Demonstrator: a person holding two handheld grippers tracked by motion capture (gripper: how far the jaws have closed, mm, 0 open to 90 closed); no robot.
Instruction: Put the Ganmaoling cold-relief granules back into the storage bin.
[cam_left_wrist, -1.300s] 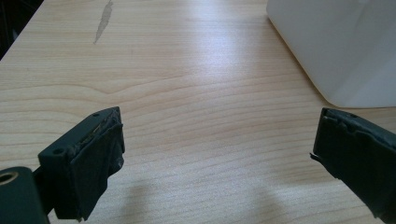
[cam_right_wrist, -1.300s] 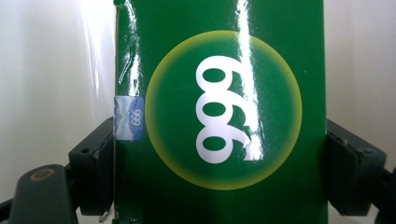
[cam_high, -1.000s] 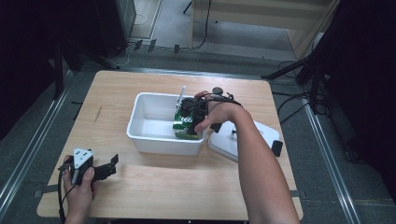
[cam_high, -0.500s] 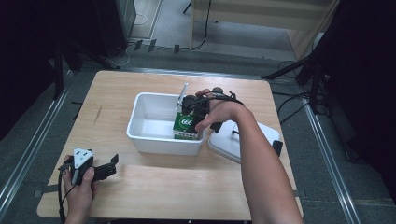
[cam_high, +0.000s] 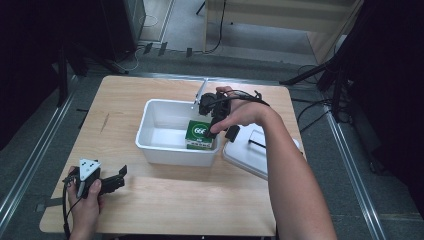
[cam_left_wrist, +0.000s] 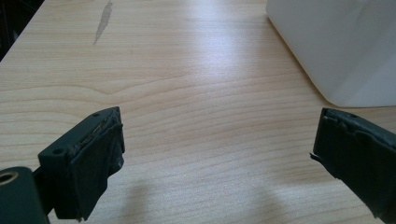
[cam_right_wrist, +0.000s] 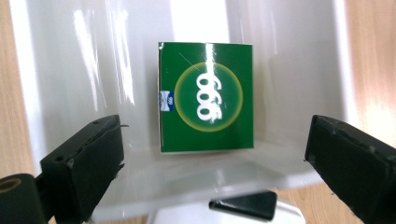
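A green box (cam_high: 200, 135) marked 999 lies flat on the floor of the white bin (cam_high: 155, 148), in its right-hand part; the right gripper view shows the box (cam_right_wrist: 206, 109) against the bin's inner wall (cam_right_wrist: 84, 70). My right gripper (cam_high: 214, 114) hovers above the bin's right end, jaws wide open, nothing between them (cam_right_wrist: 212, 163). My left gripper (cam_high: 116, 180) rests near the table's front left corner, open and empty (cam_left_wrist: 217, 154), facing the bin's outer wall (cam_left_wrist: 345, 46).
The white bin lid (cam_high: 252, 150) with a black handle lies on the table right of the bin; its handle (cam_right_wrist: 243, 205) sits below the bin rim. Bare wooden tabletop (cam_high: 165, 200) spreads in front. Metal rails and cables surround the table.
The right gripper has let go of the green box, which now lies in the bin, and has lifted back toward the bin's far right corner. The left gripper has not moved.
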